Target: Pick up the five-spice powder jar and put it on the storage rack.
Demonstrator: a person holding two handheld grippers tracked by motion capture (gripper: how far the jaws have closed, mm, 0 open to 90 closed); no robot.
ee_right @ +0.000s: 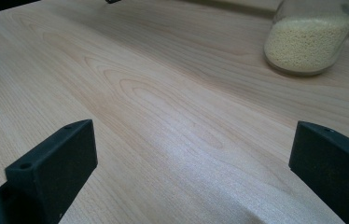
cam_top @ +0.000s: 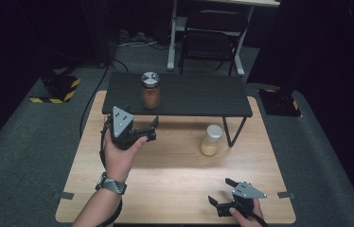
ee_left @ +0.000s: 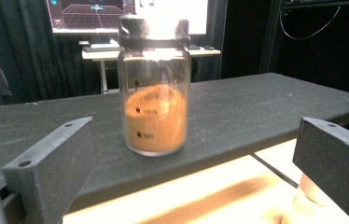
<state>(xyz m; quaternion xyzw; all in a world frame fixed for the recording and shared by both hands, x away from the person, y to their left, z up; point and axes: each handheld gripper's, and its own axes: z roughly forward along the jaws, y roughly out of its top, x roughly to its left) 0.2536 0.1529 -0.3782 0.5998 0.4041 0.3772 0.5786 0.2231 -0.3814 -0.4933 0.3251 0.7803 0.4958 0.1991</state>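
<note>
At the near right edge of the wooden desk (cam_top: 165, 189), the right claw (cam_top: 218, 192) rests low over the bare surface, held by the person's right hand (cam_top: 246, 215). Its jaws stand wide apart with nothing between them; the right gripper view confirms bare wood grain in the gap.

Farther in, right of centre, a jar of pale yellow grains (cam_top: 211, 140) stands upright on the desk, just in front of the shelf's right leg. In the right gripper view this jar (ee_right: 309, 41) sits well ahead of the jaws and apart from them.

At the left, the left claw (cam_top: 150, 128) is held above the desk by the left hand (cam_top: 120, 156), which wears a wristwatch (cam_top: 111, 184). Its jaws are spread apart and empty, aimed toward the far side.

Beyond it, a low black shelf (cam_top: 199, 97) spans the far part of the desk. A jar of orange-brown powder (cam_top: 151, 90) with a metal lid stands upright on the shelf's left portion. In the left gripper view this jar (ee_left: 154, 107) stands ahead of the open jaws, in line with the gap and not touching either jaw.
</note>
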